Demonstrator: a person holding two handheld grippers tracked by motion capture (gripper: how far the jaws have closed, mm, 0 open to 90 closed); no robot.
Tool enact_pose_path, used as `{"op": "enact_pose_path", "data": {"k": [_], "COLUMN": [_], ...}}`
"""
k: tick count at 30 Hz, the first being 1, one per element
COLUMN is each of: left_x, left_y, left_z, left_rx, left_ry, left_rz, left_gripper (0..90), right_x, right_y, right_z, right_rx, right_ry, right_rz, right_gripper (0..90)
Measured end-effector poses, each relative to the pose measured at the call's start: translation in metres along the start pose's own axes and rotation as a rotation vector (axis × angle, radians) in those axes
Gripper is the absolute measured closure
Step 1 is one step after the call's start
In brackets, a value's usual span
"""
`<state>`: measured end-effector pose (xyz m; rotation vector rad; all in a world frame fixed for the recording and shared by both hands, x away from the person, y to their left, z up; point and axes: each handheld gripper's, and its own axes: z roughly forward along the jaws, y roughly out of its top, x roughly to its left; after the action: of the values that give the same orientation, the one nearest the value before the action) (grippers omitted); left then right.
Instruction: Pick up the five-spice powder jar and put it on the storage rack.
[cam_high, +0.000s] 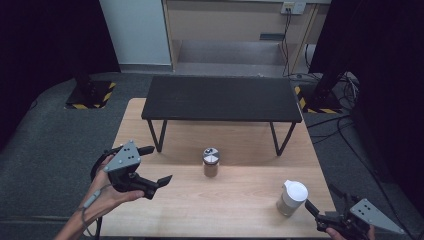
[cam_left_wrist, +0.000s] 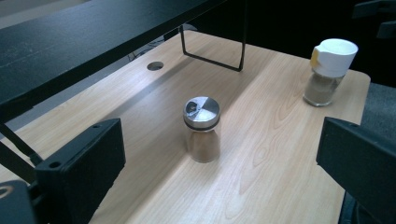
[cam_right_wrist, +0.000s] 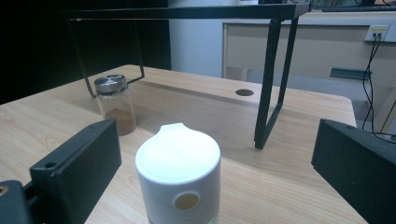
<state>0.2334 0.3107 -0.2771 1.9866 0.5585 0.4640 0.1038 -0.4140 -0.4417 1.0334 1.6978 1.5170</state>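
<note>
Grey carpet surrounds the wooden table (cam_high: 165, 205), and a black metal shelf (cam_high: 220, 97) stands across its far half on thin wire legs. I hold my left gripper (cam_high: 154, 167) over the near left part of the table, jaws spread wide around nothing, aimed at the metal-capped glass jar (cam_high: 211, 162) that stands upright near the middle, just in front of the shelf's shadow. Brown powder fills its lower part. My right gripper (cam_high: 327, 204) sits at the near right corner, jaws wide as well, with the white-lidded jar (cam_high: 292, 198) upright just beyond and roughly between them, not touched as far as I can judge from the right gripper view. One shelf leg (cam_right_wrist: 271, 84) rises behind that jar. Cables (cam_high: 345, 125) trail over the floor at right.
</note>
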Motion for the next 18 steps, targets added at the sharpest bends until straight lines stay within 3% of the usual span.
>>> {"op": "enact_pose_path", "data": {"k": [8, 18], "left_x": [0.009, 0.018], "left_y": [0.014, 0.022], "left_z": [0.017, 0.056], "left_rx": [0.036, 0.066], "left_ry": [-0.012, -0.032], "left_rz": [0.013, 0.018], "left_gripper": [0.1, 0.0], "right_x": [-0.001, -0.001], "right_y": [0.000, -0.001], "right_z": [0.000, -0.001], "right_rx": [-0.001, -0.003], "right_ry": [0.000, 0.000], "right_rz": [0.001, 0.003], "right_gripper": [2.0, 2.2]}}
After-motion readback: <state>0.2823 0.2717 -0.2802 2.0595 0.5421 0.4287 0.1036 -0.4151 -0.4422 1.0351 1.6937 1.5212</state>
